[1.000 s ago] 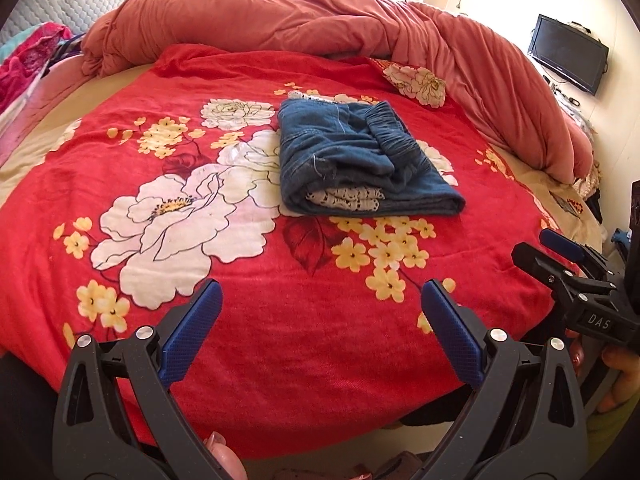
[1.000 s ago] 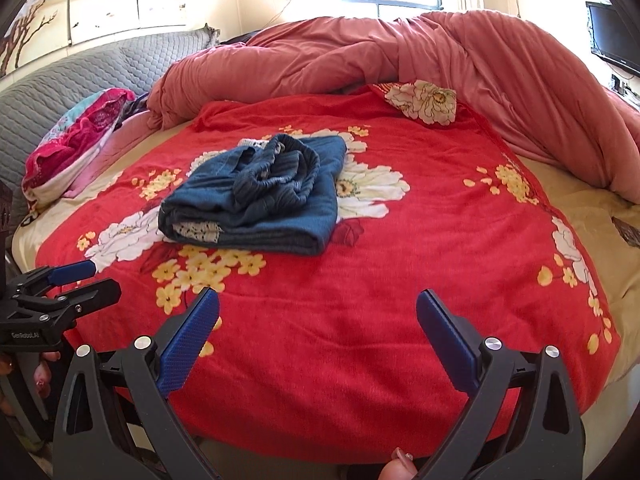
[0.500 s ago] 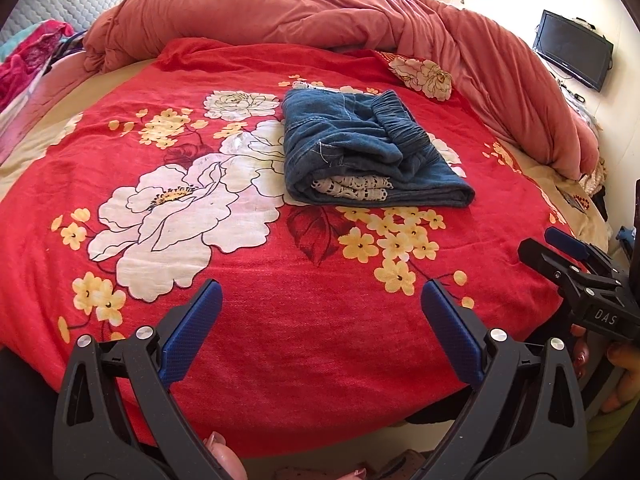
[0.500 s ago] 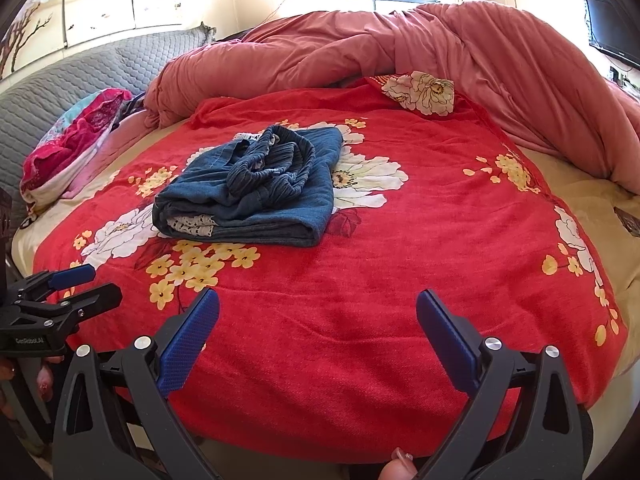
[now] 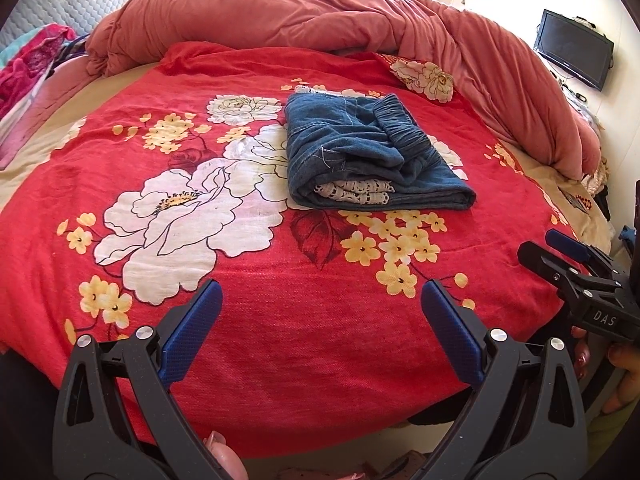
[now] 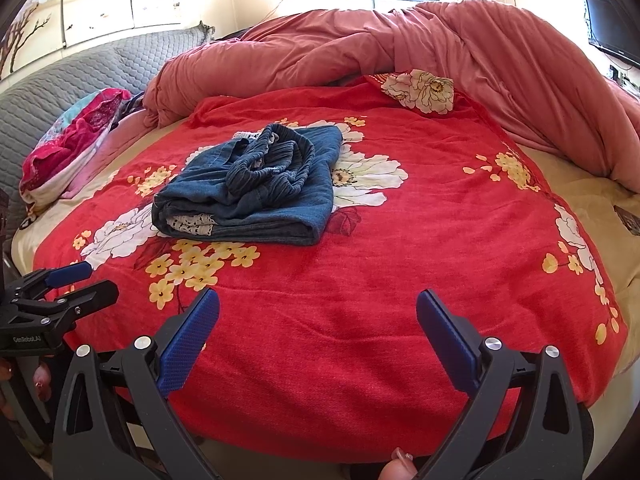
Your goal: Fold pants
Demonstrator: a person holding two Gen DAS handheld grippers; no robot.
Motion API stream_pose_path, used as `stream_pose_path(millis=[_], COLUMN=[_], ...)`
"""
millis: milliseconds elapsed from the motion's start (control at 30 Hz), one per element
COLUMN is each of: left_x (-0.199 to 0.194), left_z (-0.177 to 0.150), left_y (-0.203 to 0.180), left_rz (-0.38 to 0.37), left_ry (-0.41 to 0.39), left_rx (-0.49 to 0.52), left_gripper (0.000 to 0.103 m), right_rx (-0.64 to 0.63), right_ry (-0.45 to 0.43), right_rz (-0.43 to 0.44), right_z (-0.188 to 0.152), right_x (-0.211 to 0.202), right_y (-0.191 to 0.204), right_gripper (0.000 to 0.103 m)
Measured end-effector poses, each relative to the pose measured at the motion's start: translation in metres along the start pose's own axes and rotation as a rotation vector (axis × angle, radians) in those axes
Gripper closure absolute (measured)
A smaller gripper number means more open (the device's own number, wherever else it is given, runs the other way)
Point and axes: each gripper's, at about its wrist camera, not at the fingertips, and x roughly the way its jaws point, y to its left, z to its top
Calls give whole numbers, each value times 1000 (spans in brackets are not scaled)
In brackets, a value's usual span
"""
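The blue denim pants [image 5: 368, 156] lie folded in a thick bundle on the red floral blanket [image 5: 280, 320], elastic waistband on top and white lace trim showing at the near edge. They also show in the right wrist view [image 6: 260, 188]. My left gripper [image 5: 320, 300] is open and empty, held over the blanket's near edge well short of the pants. My right gripper [image 6: 318, 312] is open and empty, also over the near edge. Each gripper shows in the other's view: the right one [image 5: 560, 252], the left one [image 6: 76, 284].
A bunched pink duvet [image 5: 320, 12] runs along the far and right sides of the bed. A grey quilted headboard [image 6: 80, 76] and a pink patterned cloth pile [image 6: 68, 148] are at the left. A dark TV [image 5: 574, 54] hangs on the right wall.
Both grippers have tilted or moved slightly, so the bed and pants sit a little lower in both views. The pants have not moved on the blanket. Both grippers stay open.
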Motion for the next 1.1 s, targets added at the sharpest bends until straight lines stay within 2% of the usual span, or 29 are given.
stream_pose_path(millis=[1100], left_x=[-4], left_z=[2], left_y=[1], left_rz=[18], left_ry=[-5], left_rx=[-3], left_gripper=[9], right_rx=[3], right_ry=[2], right_rz=[-5], right_z=[0], right_x=[0], right_y=[1], right_gripper=[5])
